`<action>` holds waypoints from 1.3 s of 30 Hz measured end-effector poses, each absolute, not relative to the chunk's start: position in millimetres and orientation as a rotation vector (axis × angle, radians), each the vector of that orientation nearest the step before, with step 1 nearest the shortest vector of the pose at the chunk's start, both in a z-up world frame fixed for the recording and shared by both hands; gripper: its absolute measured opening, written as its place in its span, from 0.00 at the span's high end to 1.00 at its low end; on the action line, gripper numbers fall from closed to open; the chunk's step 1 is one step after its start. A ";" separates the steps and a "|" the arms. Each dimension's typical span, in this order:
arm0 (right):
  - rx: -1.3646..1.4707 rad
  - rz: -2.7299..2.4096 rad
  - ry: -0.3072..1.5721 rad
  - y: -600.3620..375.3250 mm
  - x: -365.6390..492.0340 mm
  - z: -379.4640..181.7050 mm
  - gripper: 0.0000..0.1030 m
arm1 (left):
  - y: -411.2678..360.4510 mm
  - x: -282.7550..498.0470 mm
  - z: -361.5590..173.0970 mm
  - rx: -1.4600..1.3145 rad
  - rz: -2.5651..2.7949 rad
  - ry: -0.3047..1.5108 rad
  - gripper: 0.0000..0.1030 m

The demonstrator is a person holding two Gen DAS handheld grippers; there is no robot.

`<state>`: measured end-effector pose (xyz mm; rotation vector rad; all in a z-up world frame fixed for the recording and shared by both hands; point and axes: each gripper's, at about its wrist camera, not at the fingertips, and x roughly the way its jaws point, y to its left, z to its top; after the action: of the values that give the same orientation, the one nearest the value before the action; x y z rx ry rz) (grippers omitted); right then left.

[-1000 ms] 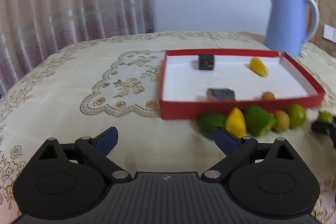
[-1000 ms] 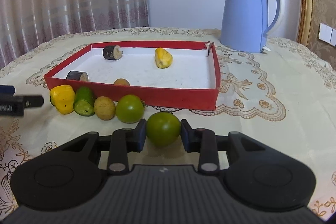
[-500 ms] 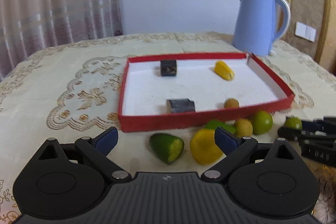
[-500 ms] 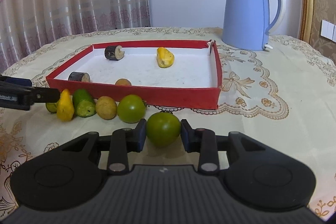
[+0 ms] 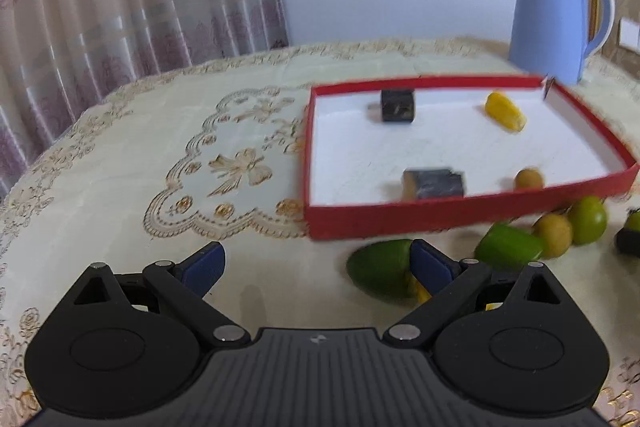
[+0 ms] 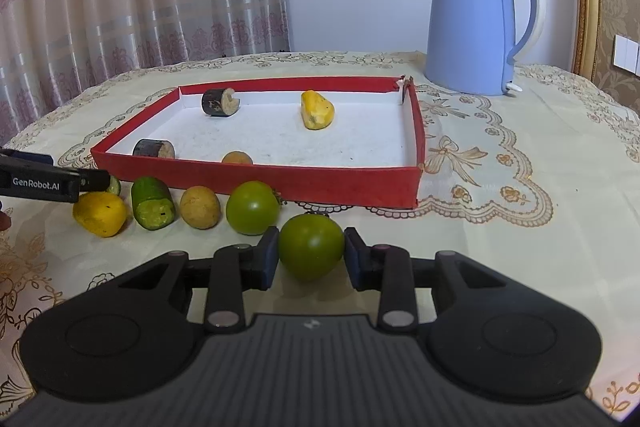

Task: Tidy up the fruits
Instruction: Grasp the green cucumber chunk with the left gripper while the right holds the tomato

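Observation:
In the right wrist view, my right gripper (image 6: pixel 311 261) is shut on a dark green tomato (image 6: pixel 311 251) resting on the tablecloth. To its left runs a row along the red tray (image 6: pixel 320 183): a lighter green tomato (image 6: pixel 253 207), a tan round fruit (image 6: pixel 200 207), a cut green piece (image 6: pixel 153 203) and a yellow piece (image 6: pixel 102 213). My left gripper (image 5: pixel 316 267) is open. A green piece (image 5: pixel 380 273) lies just inside its right finger (image 5: pixel 430 265), which mostly hides the yellow piece (image 5: pixel 420 293). The left gripper's fingers (image 6: pixel 40 183) reach in above the yellow piece.
The tray's white floor holds two dark cylinder pieces (image 6: pixel 218 103) (image 6: pixel 154 149), a yellow chunk (image 6: pixel 316 109) and a small tan fruit (image 6: pixel 237 159). A blue kettle (image 6: pixel 472 27) stands behind the tray's right corner. Curtains hang behind the table.
The left gripper has come in over the left end of the fruit row, and the yellow piece has been shifted and turned there. The right gripper and its tomato have kept still.

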<state>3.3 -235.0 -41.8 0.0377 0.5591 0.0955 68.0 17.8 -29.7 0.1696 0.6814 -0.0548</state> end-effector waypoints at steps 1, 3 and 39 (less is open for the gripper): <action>0.037 0.095 0.558 -234.8 3.0 -41.8 0.69 | 18.5 70.9 -32.3 0.172 -0.064 0.700 0.04; 0.035 0.096 0.557 -234.0 2.8 -41.6 0.69 | 22.0 73.8 -34.0 0.140 -0.074 0.722 0.04; 0.085 0.113 0.570 -240.6 5.2 -43.9 0.69 | 22.2 70.0 -27.7 0.029 -0.181 0.738 0.64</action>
<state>5.2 -240.6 -43.9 0.0845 0.5702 0.1126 70.0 22.2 -27.7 0.0285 0.7383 -0.1811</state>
